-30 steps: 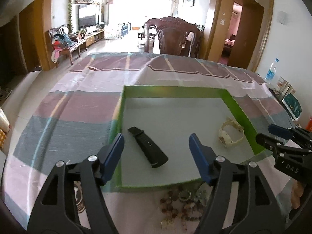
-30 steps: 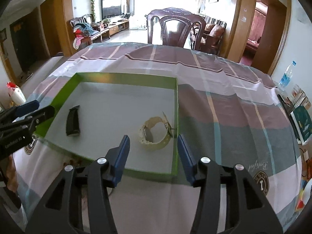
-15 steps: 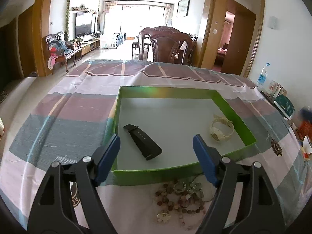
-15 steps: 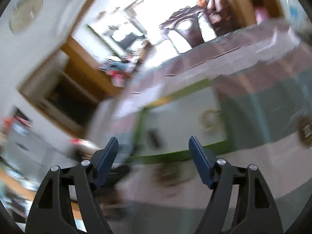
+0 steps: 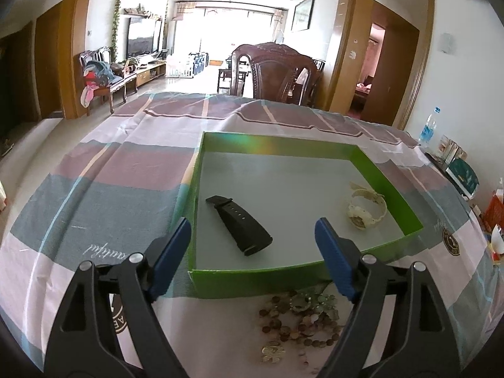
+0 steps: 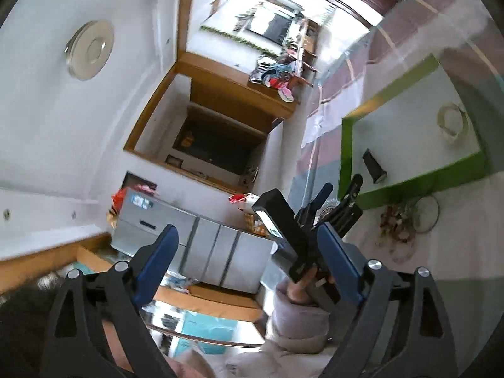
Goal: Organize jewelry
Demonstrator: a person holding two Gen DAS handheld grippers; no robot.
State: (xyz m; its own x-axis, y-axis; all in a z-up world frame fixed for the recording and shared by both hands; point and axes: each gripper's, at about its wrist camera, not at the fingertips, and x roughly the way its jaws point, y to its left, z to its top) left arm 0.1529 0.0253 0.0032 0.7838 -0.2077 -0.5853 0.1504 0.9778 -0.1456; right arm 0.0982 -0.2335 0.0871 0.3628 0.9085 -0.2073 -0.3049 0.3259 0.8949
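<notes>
A green box (image 5: 252,276) with a grey floor lies on the table. In it are a black watch strap (image 5: 240,225) at the left and a cream watch (image 5: 365,208) at the right. A pile of beaded bracelets (image 5: 299,318) lies on the cloth in front of the box. My left gripper (image 5: 252,236) is open and empty, above the box's near edge. My right gripper (image 6: 247,244) is open and empty, raised and tilted sideways. It sees the left gripper (image 6: 338,193), the box (image 6: 409,186), the strap (image 6: 374,166), the cream watch (image 6: 452,123) and the beads (image 6: 397,225).
A striped tablecloth (image 5: 104,195) covers the table. A dark wooden chair (image 5: 274,72) stands at the far side. A water bottle (image 5: 427,129) and small boxes (image 5: 456,170) sit at the right edge. A thin ring-shaped bangle (image 6: 426,214) lies by the beads.
My right gripper has swung up and rolled sideways, away from the box. My left gripper has pulled back a little toward me; both stay open.
</notes>
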